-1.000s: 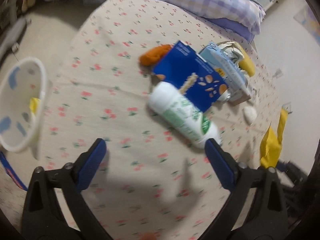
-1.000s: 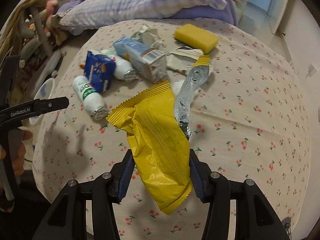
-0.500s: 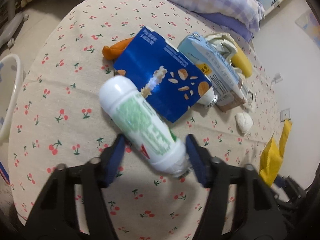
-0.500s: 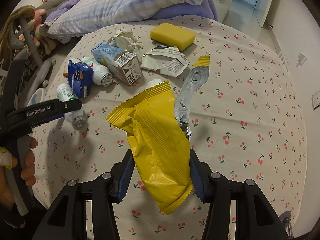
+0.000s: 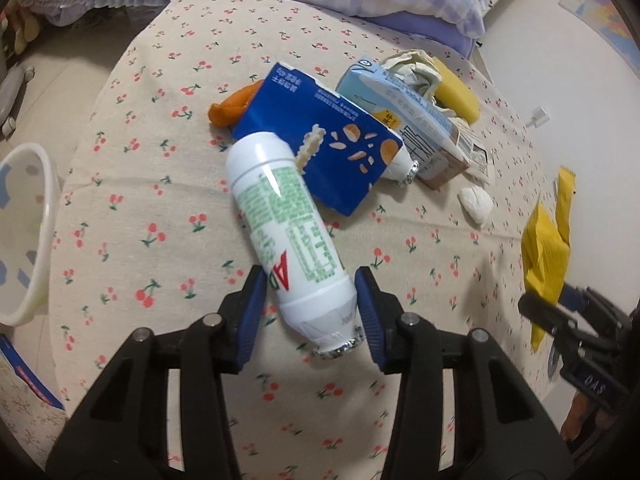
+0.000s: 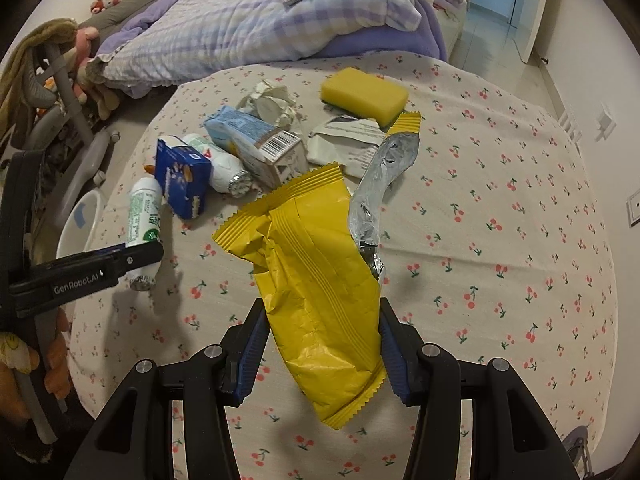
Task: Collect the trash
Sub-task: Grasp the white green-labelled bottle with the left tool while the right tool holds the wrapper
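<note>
My left gripper (image 5: pixel 310 314) is shut on a white bottle with green print (image 5: pixel 286 236), gripped near its foil-capped end and lifted off the cherry-print tablecloth (image 5: pixel 160 208). The bottle (image 6: pixel 144 224) and left gripper (image 6: pixel 132 258) also show in the right wrist view. My right gripper (image 6: pixel 322 344) is shut on a yellow snack wrapper (image 6: pixel 316 276) with a torn silver strip, held above the cloth. On the cloth lie a blue carton (image 5: pixel 320 144), a light blue carton (image 5: pixel 404 116), a second white bottle (image 6: pixel 224 168), crumpled paper (image 6: pixel 272 100), torn paper (image 6: pixel 348 148) and a white wad (image 5: pixel 476 204).
A yellow sponge (image 6: pixel 364 94) lies at the far side. An orange object (image 5: pixel 232 106) peeks from behind the blue carton. A white bin (image 5: pixel 28 232) stands off the table's left edge. Bedding (image 6: pixel 260 20) lies behind the table.
My left gripper closed in on the white bottle, shut on it and lifted it. My right gripper kept holding the yellow wrapper, almost still.
</note>
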### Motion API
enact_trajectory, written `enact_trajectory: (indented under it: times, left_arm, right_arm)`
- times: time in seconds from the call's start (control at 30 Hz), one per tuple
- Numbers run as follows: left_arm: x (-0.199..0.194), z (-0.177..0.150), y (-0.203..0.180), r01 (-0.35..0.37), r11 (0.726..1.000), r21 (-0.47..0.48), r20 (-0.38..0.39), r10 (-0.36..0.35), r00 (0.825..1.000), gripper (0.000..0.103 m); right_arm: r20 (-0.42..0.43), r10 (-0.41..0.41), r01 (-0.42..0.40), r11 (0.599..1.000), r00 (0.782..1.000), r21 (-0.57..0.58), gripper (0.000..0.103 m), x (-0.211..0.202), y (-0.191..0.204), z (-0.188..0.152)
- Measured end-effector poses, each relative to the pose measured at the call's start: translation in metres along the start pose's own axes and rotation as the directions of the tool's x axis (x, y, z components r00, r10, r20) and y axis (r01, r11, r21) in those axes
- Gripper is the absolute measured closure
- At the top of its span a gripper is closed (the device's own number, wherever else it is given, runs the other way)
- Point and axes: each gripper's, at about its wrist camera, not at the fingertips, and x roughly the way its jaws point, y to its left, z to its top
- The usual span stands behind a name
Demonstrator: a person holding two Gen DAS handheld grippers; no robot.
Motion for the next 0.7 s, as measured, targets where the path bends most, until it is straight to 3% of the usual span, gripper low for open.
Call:
enact_trajectory:
  times: [0.23,0.47,0.7]
  left_arm:
    - [-0.016,-0.005,0.028,-0.021,1.000,0.003,0.008,0.021,1.000,0.059]
    - [-0.005,-0.006,0.061,-0.067,0.997,-0.028,-0.069,0.065,0.995,0.059]
    - [-0.001,0.002,0.077,-0.040,0.997,-0.073,-0.064,0.035,0.997,0.063]
  right_arm:
    - [0.011,0.020,-0.020,0.999,1.000,-0.049,0.049,0.000,0.035,0.007]
    - [-0.004,0.034,-0.034,0.994,0.999,-0.099,0.049,0.011,0.069,0.013]
    - [-0.013,0.026,-0.027,0.993,1.000,-0.118,0.049,0.018,0.083,0.017]
